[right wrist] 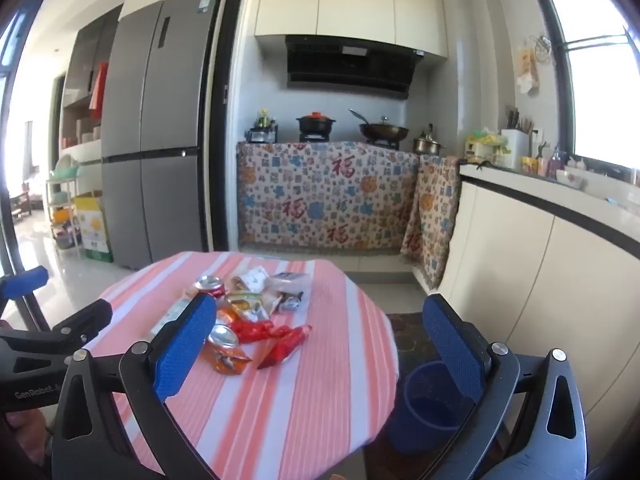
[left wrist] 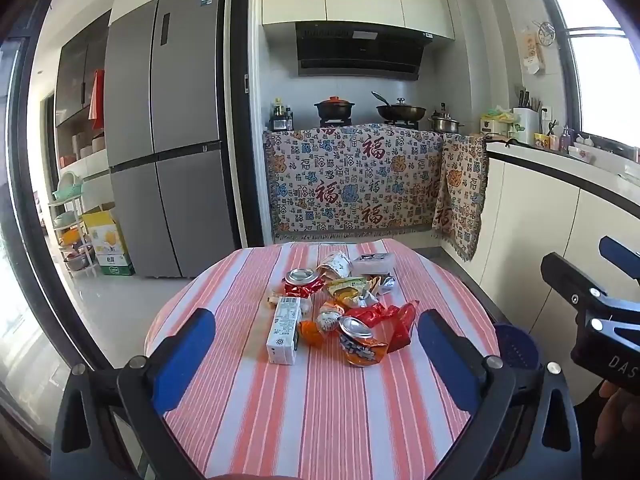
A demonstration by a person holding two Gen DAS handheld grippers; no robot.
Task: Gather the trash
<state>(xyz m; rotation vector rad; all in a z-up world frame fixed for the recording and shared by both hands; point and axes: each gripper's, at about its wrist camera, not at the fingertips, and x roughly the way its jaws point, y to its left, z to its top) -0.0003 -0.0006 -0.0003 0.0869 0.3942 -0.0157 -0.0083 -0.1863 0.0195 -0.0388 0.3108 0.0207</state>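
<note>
A pile of trash lies on the round table with the red-striped cloth (left wrist: 320,400): a white carton (left wrist: 283,330), a crushed orange can (left wrist: 360,342), a red can (left wrist: 302,280), red wrappers (left wrist: 384,316) and a clear plastic box (left wrist: 374,262). The pile also shows in the right wrist view, with the orange can (right wrist: 224,346) and red wrapper (right wrist: 280,344). My left gripper (left wrist: 316,352) is open and empty, just short of the pile. My right gripper (right wrist: 320,344) is open and empty, to the right of the pile over the table's edge. A blue trash bin (right wrist: 428,404) stands on the floor right of the table.
White kitchen cabinets (right wrist: 540,280) run along the right. A stove counter draped with a patterned cloth (left wrist: 360,184) stands behind the table. A grey fridge (left wrist: 164,140) is at the back left, with a shelf rack (left wrist: 72,232) and boxes beside it.
</note>
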